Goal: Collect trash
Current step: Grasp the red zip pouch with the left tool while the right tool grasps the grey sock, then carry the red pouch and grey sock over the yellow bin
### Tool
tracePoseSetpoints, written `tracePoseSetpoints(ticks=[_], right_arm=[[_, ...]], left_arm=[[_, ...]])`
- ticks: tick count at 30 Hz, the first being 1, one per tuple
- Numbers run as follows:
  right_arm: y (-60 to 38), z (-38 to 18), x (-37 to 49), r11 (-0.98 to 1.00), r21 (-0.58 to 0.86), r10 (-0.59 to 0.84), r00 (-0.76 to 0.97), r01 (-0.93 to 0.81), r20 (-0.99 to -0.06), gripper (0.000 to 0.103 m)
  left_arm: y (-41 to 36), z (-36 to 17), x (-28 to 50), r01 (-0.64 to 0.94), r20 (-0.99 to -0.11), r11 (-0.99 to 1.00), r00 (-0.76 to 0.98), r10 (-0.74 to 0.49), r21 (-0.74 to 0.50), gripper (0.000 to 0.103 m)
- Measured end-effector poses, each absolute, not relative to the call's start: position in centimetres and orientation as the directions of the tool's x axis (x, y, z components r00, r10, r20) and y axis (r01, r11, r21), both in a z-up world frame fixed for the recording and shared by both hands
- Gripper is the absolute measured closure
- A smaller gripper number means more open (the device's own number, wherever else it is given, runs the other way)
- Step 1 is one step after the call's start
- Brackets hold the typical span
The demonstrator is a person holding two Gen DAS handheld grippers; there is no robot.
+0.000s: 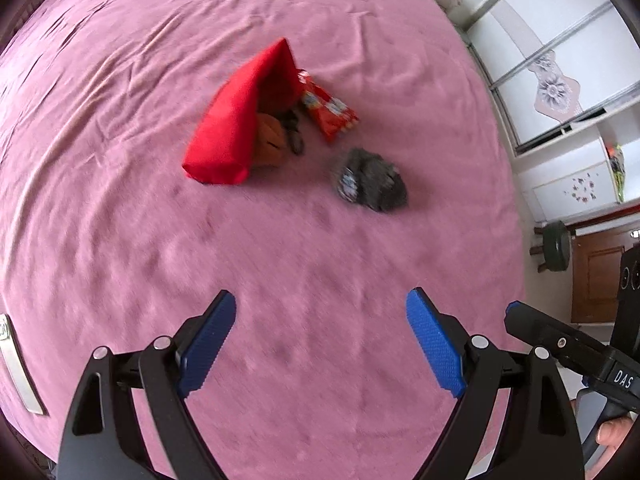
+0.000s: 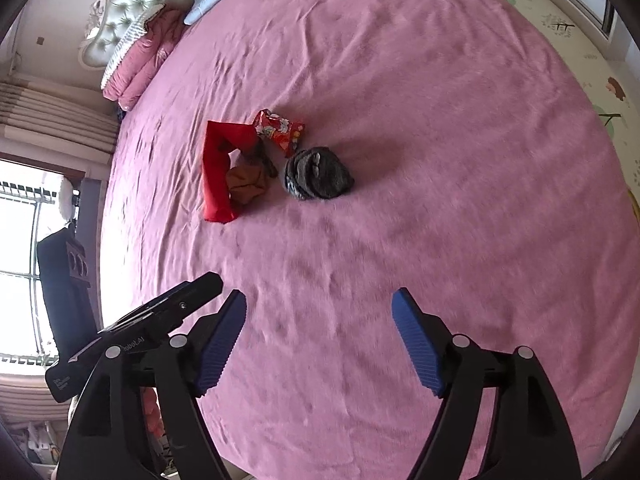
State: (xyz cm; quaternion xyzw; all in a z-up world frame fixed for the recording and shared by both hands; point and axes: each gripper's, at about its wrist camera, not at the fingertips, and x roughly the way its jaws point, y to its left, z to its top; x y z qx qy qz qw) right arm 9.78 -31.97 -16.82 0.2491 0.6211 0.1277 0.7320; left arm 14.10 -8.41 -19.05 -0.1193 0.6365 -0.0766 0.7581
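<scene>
Crumpled dark wrapper point(image 1: 370, 180) lies mid-frame on the pink bed point(image 1: 120, 120), just right of the red bag point(image 1: 236, 120) and below the red snack packet point(image 1: 328, 110), well above both grippers. Left gripper point(image 1: 320, 344) and right gripper point(image 2: 320, 340): jaws wide apart, empty. White wardrobe point(image 1: 560, 60) at right edge; tufted headboard point(image 2: 140, 0) upper left.

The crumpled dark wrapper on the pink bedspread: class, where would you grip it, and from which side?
Grip the crumpled dark wrapper across its raised, bunched middle, coming from above. It lies alone on the bedspread, clear of the red bag and the red snack packet, so both sides look free. The right tool is open and probably suits best.
</scene>
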Motion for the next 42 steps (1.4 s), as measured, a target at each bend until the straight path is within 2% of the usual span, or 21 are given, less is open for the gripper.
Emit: tracePoseSetpoints(ticks=[20,26,27,29,30,32,35,37,38,39,42], right_arm=[[-28.7,-23.6,20.1,0.871,0.478,0.471,0.085,0.113,-0.878,0.030],[-27.4,-24.7,21.6,0.888,0.454,0.449,0.066,0.078,-0.891,0.030],[-27.2,-25.0,21.7,0.892,0.445,0.441,0.063,0.073,-0.895,0.030],[-26.8,-25.4,21.9,0.901,0.428,0.425,0.058,0.064,-0.903,0.030],[-26.6,-25.7,22.0,0.906,0.420,0.418,0.045,0.060,-0.908,0.032],[-26.3,-26.1,22.0,0.916,0.398,0.397,0.033,0.052,-0.917,0.051],[-26.2,-26.1,21.7,0.914,0.404,0.403,0.040,0.038,-0.915,0.066],[-26.2,-25.8,21.3,0.914,0.405,0.404,0.051,0.026,-0.913,0.071],[-26.2,-25.7,21.0,0.914,0.406,0.405,0.055,0.021,-0.913,0.078],[-26.3,-25.5,20.7,0.912,0.409,0.407,0.056,0.020,-0.912,0.080],[-26.7,-25.1,19.7,0.908,0.418,0.415,0.062,0.030,-0.908,0.082]], left_arm=[[-4.0,-23.7,27.4,-0.119,-0.965,0.969,0.176,-0.196,-0.218,0.017],[-3.6,-25.4,29.1,-0.136,-0.966,0.962,0.138,-0.219,-0.238,0.029],[-3.5,-25.6,29.1,-0.137,-0.966,0.961,0.137,-0.221,-0.239,0.038],[-3.2,-26.1,29.5,-0.145,-0.968,0.961,0.125,-0.219,-0.236,0.045],[-3.0,-26.3,29.5,-0.152,-0.967,0.959,0.121,-0.224,-0.241,0.051],[-2.5,-26.6,29.5,-0.163,-0.965,0.954,0.115,-0.234,-0.251,0.053],[-1.7,-26.7,29.3,-0.176,-0.961,0.947,0.119,-0.251,-0.270,0.064],[-1.4,-26.6,29.0,-0.181,-0.958,0.944,0.125,-0.257,-0.277,0.069],[-1.0,-26.7,28.7,-0.185,-0.957,0.942,0.129,-0.260,-0.280,0.073],[-0.6,-26.6,28.3,-0.188,-0.955,0.940,0.133,-0.263,-0.285,0.080],[-0.1,-25.9,27.0,-0.194,-0.954,0.938,0.153,-0.260,-0.287,0.089]])
